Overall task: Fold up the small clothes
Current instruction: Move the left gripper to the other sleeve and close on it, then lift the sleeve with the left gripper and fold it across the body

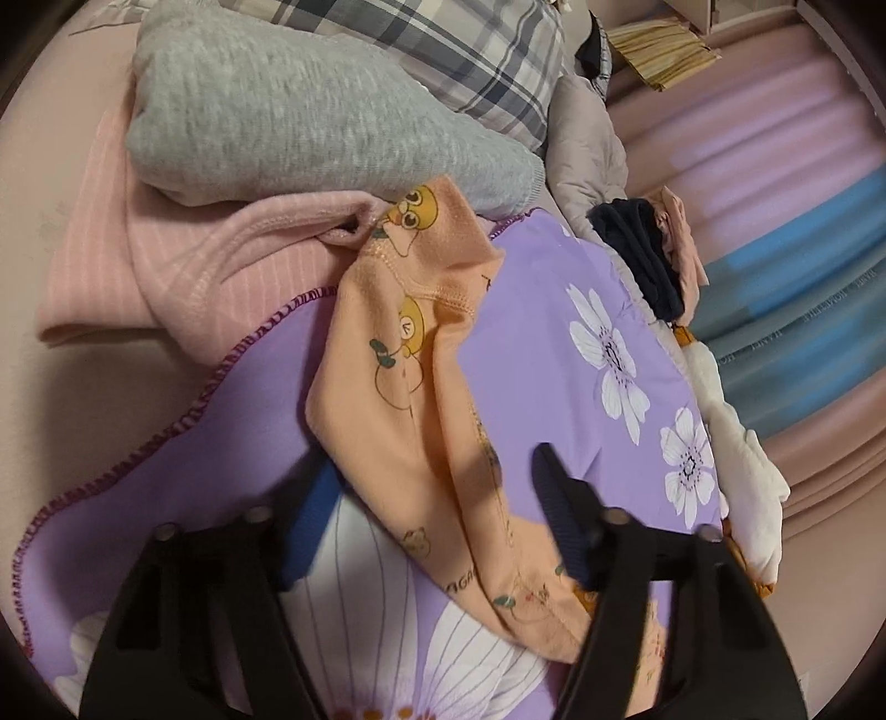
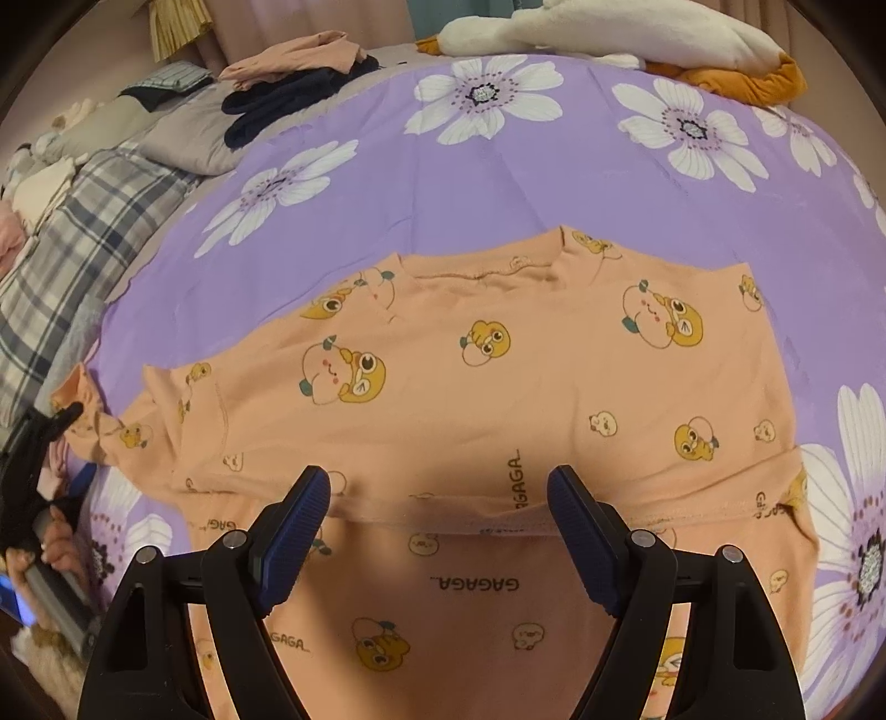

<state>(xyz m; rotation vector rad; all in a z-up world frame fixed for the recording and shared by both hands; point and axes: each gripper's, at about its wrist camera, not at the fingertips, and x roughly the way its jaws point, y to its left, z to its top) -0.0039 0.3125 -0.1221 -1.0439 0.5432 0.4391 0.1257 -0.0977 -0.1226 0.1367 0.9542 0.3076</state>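
Right wrist view: the right gripper [image 2: 437, 498] hangs over the lower middle of the orange printed shirt [image 2: 470, 376], jaws wide apart, with nothing pinched between the blue pads [image 2: 576, 531].
Shirt position: it lies spread on the purple flowered sheet [image 2: 498, 166], neckline toward the far side, its bottom part folded up so that a stitched hem runs across just in front of the right gripper's fingertips.
Shirt print: yellow cartoon figures and the word GAGAGA.
Left sleeve end: at the left edge of the right wrist view, the left gripper [image 2: 66, 412] reaches the sleeve tip; a hand [image 2: 55, 545] shows below it on the handle.
Left wrist view: the left gripper [image 1: 432, 487] straddles a bunched strip of the orange shirt [image 1: 421, 387]; the jaws stand at a middling gap with the cloth between them.
Left grip: one blue pad [image 1: 559, 509] sits against the fabric, the other is half hidden behind it, so whether the cloth is truly pinched cannot be told.
Pile beyond: a pink ribbed garment [image 1: 166, 260] and a grey knitted garment [image 1: 288, 116] lie heaped past the sheet's stitched edge, with a plaid cloth [image 1: 476, 50] behind them.
Far side: a dark folded garment [image 2: 288, 105] and a white and orange plush toy [image 2: 609, 39] rest at the sheet's far border.
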